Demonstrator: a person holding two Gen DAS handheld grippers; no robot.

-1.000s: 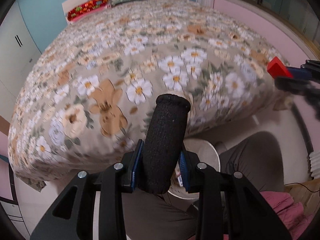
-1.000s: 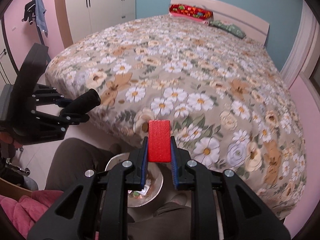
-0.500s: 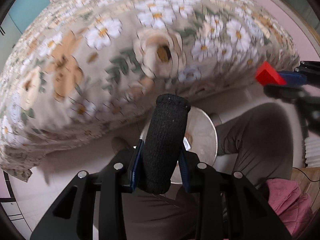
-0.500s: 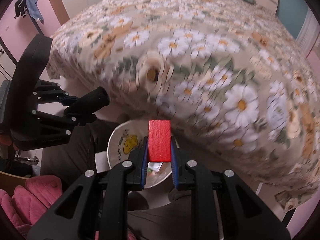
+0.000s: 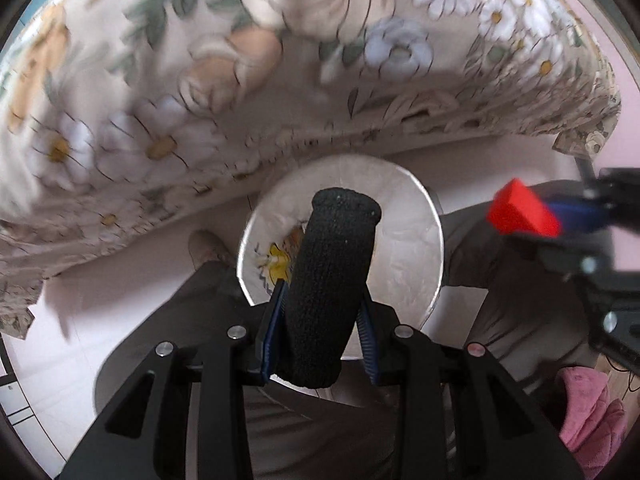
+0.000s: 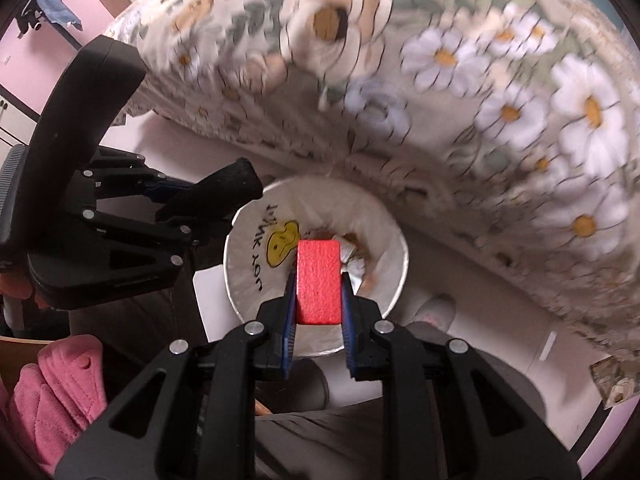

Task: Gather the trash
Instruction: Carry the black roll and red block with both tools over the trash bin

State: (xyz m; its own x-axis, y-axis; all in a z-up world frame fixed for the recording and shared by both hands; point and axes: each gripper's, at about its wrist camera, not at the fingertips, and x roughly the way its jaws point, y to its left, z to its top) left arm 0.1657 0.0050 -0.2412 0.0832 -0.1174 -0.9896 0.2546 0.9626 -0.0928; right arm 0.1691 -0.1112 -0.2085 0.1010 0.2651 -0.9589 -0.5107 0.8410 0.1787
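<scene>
we have swung down over the bin (image 6: 394, 240); left tongs (image 5: 320, 312) clamp a black roll (image 5: 328, 292), right tongs (image 6: 318, 312) a red block (image 6: 319, 282).

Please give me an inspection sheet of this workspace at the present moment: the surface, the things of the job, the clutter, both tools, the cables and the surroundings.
Surface: pale floor beside the bed.
Job's things: black foam tube; red block; lined trash bin below, bag printed with a yellow face, some scraps inside.
Clutter: pink quilted cloth at the edge.
Tools: left tool shut on the black foam tube; right tool shut on the red block; both above the bin.
Cables: thin dark cable, partly seen.
Surroundings: floral bedspread, blurred; person's grey trousers.
</scene>
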